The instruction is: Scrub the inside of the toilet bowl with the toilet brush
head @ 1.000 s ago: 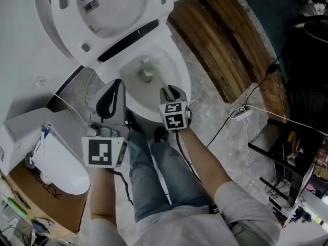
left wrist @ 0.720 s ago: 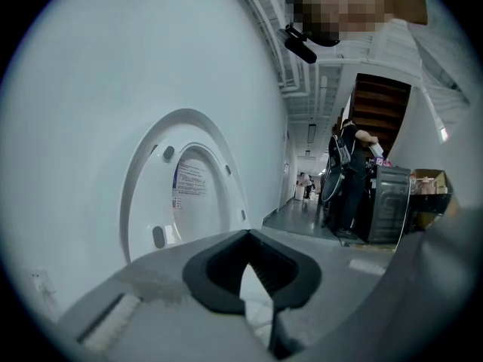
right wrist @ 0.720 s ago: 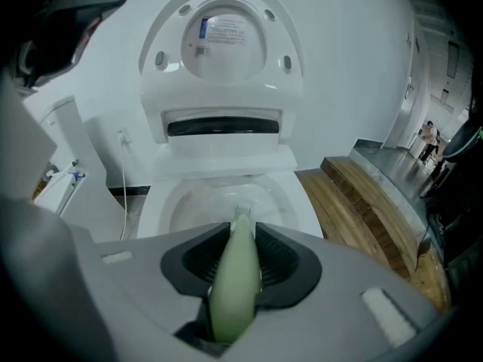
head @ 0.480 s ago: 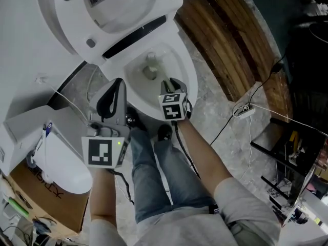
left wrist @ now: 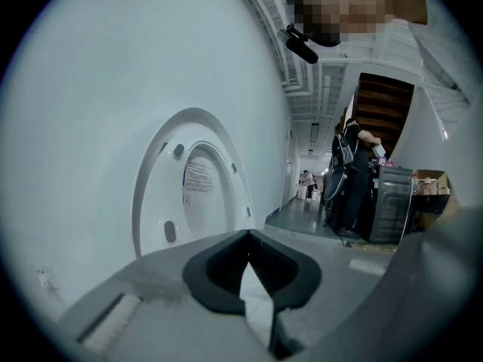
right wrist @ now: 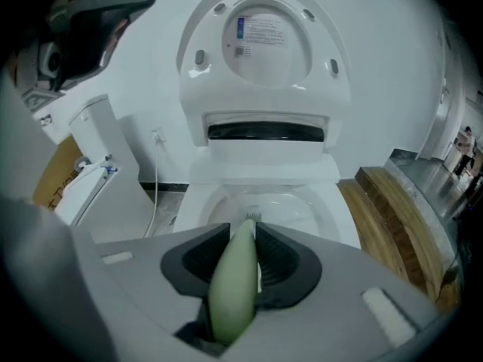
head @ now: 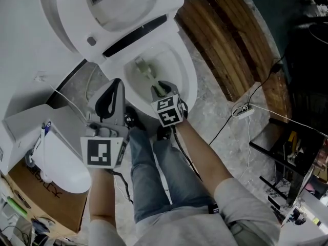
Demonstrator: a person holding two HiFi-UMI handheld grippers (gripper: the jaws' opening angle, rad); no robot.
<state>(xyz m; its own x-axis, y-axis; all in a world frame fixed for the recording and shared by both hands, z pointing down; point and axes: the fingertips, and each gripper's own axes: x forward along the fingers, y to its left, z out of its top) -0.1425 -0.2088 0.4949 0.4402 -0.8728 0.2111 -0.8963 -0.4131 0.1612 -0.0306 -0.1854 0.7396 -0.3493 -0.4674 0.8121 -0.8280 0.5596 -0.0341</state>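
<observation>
The white toilet bowl (head: 180,68) stands open with its lid (head: 110,6) raised. My right gripper (head: 160,89) hovers over the bowl's near rim, shut on the pale green handle of the toilet brush (head: 155,87). The brush head (head: 142,65) is down inside the bowl, towards its left side. In the right gripper view the handle (right wrist: 234,285) runs out between the jaws towards the bowl (right wrist: 302,206), and only the bristle tip (right wrist: 251,216) shows. My left gripper (head: 114,86) is held left of the bowl, shut with nothing in it; its own view faces the lid (left wrist: 200,194).
A dark wooden bench (head: 225,40) lies right of the toilet. A white cable and power strip (head: 241,112) cross the stone floor. On the left are a white lidded unit (head: 56,160) and a cardboard box (head: 28,201). The person's legs (head: 154,173) are below the grippers.
My right gripper has shifted left with the brush, and the brush head has swept from the middle of the bowl to its left side. The left gripper has stayed put.
</observation>
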